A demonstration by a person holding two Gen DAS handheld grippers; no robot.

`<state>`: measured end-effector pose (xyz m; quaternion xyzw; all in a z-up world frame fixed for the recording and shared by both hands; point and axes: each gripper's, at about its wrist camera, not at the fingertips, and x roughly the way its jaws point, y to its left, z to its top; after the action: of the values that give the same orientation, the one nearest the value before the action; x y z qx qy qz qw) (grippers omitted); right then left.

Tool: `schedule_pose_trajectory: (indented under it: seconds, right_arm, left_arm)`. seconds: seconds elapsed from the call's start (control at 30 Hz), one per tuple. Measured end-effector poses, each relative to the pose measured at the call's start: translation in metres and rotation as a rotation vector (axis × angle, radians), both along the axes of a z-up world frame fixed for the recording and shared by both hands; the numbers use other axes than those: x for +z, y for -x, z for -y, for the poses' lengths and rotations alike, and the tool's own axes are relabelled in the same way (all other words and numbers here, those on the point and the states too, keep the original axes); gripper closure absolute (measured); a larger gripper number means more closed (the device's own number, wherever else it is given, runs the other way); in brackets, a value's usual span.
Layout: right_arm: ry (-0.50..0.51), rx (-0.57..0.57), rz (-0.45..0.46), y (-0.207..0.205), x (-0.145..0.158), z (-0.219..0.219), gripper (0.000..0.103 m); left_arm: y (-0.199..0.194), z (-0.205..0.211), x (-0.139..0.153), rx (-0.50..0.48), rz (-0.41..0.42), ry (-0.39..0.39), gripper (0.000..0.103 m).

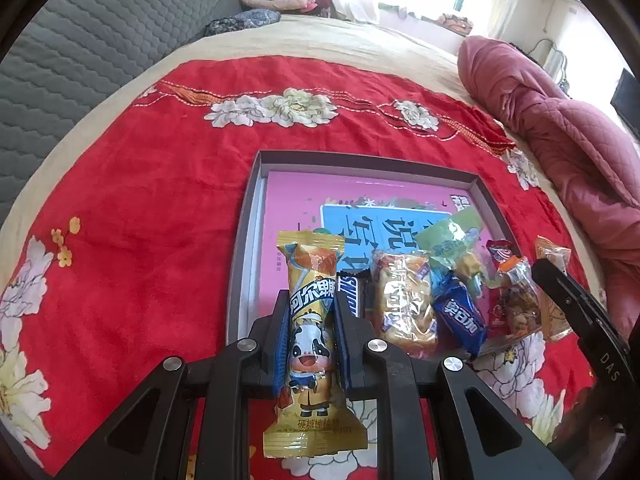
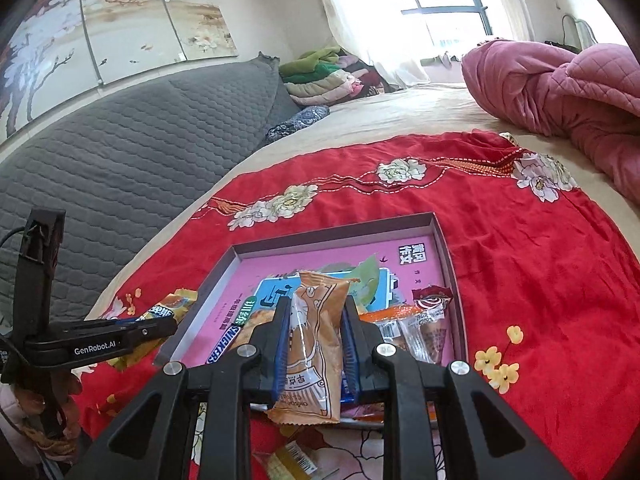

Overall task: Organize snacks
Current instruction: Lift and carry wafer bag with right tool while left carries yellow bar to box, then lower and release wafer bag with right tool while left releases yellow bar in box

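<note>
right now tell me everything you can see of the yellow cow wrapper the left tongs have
The yellow wrapper is a long, glossy plastic packet with crimped, flared ends, printed with a cartoon cow, a blue band and Chinese characters. It looks sealed and full. The left tongs are shut on its middle, blue pads pressing both sides, so it runs lengthwise between them. Its far end hangs over the near left corner of the grey tray.

1. Between the left gripper's blue pads: yellow wrapper with a cartoon cow.
2. Between the right gripper's pads: orange wrapper.
3. Ahead: grey tray, pink-lined.
4. Beneath: red cloth, white flowers.
</note>
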<state>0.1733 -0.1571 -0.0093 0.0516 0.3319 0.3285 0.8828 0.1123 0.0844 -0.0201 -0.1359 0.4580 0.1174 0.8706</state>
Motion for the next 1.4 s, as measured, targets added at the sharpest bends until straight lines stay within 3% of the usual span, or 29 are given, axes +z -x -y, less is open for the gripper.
schedule_pose_trajectory:
  seconds: [0.63, 1.23, 1.4]
  right_arm:
    - [0.090, 0.005, -0.001, -0.017, -0.026, -0.016, 0.079]
    - [0.107, -0.002, 0.014, -0.016, -0.031, -0.014, 0.078]
    - [0.104, -0.003, 0.015, -0.015, -0.031, -0.013, 0.068]
  left_arm:
    - [-0.021, 0.004, -0.027, -0.009, -0.057, -0.004, 0.083]
    - [-0.028, 0.008, -0.034, -0.025, -0.075, 0.006, 0.083]
    - [-0.030, 0.008, -0.036, -0.022, -0.083, 0.010, 0.082]
